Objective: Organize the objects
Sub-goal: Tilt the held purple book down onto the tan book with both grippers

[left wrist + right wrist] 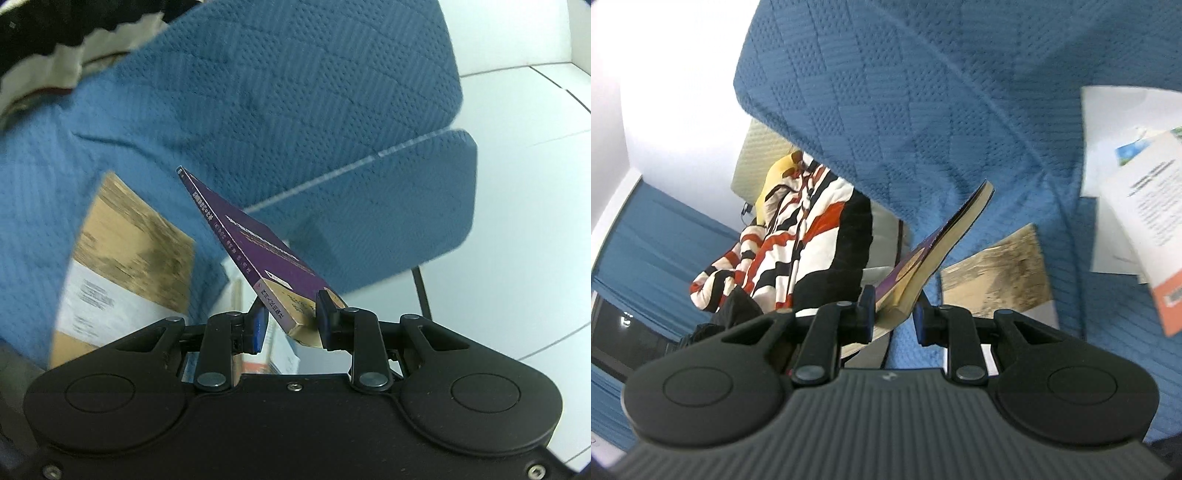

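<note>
While both grippers pinched one purple book (273,254), left gripper (291,325) at six o'clock, right gripper (894,317) likewise, a blue sofa (295,92) filled twelve o'clock.

A blue quilted sofa (280,85) is seen as the carrying surface. A sandy-covered book (129,254) is laid flat on its seat, and white leaflets (1123,147) are spread farther along the cushion.

The right gripper (893,317) pinches the near corner of a purple-covered book (945,236) that slants up and away over the blue quilted sofa (905,110), with a sand-coloured book (1001,273) lying just beyond to its right and a striped jacket (798,236) off to its left.
</note>
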A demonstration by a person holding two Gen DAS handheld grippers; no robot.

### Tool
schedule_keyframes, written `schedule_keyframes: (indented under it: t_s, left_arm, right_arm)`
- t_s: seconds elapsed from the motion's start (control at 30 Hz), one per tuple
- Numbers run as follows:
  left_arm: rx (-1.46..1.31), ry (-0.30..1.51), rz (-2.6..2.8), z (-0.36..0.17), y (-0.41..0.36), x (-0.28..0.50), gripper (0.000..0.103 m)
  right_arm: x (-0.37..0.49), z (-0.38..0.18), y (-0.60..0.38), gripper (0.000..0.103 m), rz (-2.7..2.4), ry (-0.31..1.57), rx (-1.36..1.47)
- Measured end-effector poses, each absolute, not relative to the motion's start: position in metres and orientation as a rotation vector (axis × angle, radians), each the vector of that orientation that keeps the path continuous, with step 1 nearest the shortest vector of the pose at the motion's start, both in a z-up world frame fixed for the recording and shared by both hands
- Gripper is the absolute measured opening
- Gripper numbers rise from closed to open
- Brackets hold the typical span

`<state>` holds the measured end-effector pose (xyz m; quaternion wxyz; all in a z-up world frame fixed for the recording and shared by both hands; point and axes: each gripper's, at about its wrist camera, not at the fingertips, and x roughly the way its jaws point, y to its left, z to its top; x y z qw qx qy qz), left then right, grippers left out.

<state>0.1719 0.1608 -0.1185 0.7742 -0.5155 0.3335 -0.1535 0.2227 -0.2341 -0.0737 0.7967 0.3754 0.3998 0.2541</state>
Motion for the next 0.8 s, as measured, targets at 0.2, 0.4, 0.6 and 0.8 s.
schedule_keyframes:
  t_s: [0.2, 0.4, 0.6, 0.8]
  left_arm:
    - [-1.161, 0.760, -0.286, -0.158, 0.184, 0.173, 0.026]
    - [-1.169, 0.849, -0.258, -0.204, 0.183, 0.174, 0.026]
    - [-1.115, 0.903, -0.248, -0.221, 0.173, 0.165, 0.025]
    - [-1.003, 1.049, -0.136, -0.246, 0.154, 0.166, 0.028]
  right_arm:
    - [0.237, -0.101, -0.204, 0.025, 0.549, 0.902, 0.798]
    - [0.236, -0.143, -0.197, 0.025, 0.489, 0.969, 0.808]
    - [0.220, -0.169, -0.204, 0.025, 0.468, 1.005, 0.820]
    - [0.210, -0.206, -0.200, 0.025, 0.407, 1.112, 0.818]
